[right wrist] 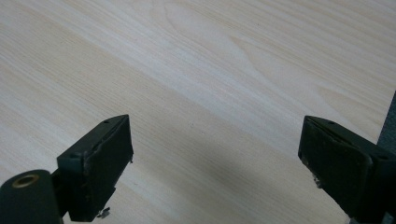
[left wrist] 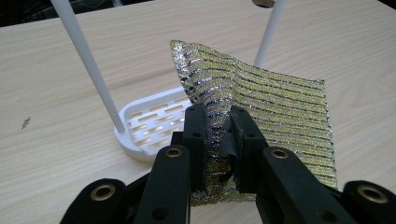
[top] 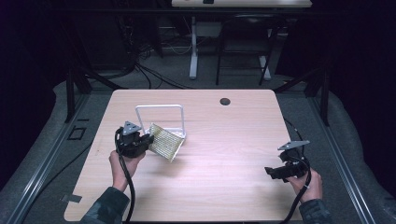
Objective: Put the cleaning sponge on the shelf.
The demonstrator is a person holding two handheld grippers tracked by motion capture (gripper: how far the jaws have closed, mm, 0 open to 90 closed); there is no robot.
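A glittery yellow-and-silver striped cloth [top: 165, 141] hangs tilted above the table, just in front of a white rack [top: 161, 108] with an arched bar. My left gripper [top: 147, 139] is shut on the cloth's near corner. In the left gripper view both black jaws pinch the bunched cloth [left wrist: 275, 98], and the rack's slotted white base [left wrist: 149, 126] lies on the table behind it, with its two white posts [left wrist: 88, 60] rising up. My right gripper [top: 271, 171] rests low over the table at the right, jaws wide open, nothing between its fingers [right wrist: 95, 163].
The light wooden table [top: 224, 140] has a round dark hole [top: 225, 101] near its far edge. Beyond the table are cables on the floor and the legs of another desk. Bare tabletop lies between the two grippers.
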